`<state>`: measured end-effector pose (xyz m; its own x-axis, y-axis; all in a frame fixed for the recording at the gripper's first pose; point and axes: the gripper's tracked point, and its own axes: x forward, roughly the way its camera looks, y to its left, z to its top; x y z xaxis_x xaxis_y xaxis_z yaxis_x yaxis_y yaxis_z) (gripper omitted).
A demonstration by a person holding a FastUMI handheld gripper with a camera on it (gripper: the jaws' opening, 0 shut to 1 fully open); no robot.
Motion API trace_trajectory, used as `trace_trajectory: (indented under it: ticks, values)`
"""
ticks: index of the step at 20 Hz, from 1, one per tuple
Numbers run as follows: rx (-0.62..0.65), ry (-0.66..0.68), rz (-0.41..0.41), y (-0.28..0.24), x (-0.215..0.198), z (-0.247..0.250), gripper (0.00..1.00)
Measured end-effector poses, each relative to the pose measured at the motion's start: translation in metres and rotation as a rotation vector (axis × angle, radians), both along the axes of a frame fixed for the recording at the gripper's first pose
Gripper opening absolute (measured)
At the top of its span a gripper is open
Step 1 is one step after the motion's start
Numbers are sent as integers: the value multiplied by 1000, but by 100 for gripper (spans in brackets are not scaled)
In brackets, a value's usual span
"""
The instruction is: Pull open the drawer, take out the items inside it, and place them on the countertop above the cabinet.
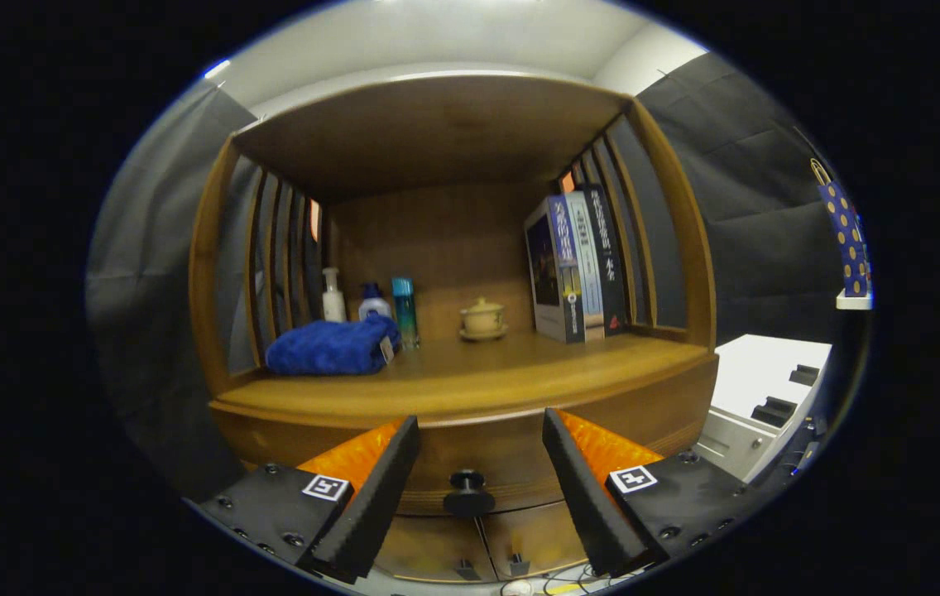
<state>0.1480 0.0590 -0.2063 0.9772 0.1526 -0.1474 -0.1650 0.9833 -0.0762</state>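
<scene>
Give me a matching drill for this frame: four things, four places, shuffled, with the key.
Things:
1. drawer knob
2. blue towel
3. books
4. lidded cup

Places:
A. upright against the right slatted side of the shelf
B. between the open gripper fingers, untouched
C. on a saucer near the middle, at the back
D. folded at the left of the countertop, in front of the bottles

Pairs: 1-B, 2-D, 3-A, 4-C
</scene>
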Motion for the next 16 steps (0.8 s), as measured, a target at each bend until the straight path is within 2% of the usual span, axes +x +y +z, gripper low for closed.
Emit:
trace_trajectory:
  ticks: [7, 9, 14, 16]
  values:
    - [50, 55, 8, -1, 15, -45, 97]
    - [50, 80, 43, 5, 11, -56, 85]
    - [102, 95, 52, 5, 13, -62, 54]
    - [90, 96, 80, 5, 14, -62, 50]
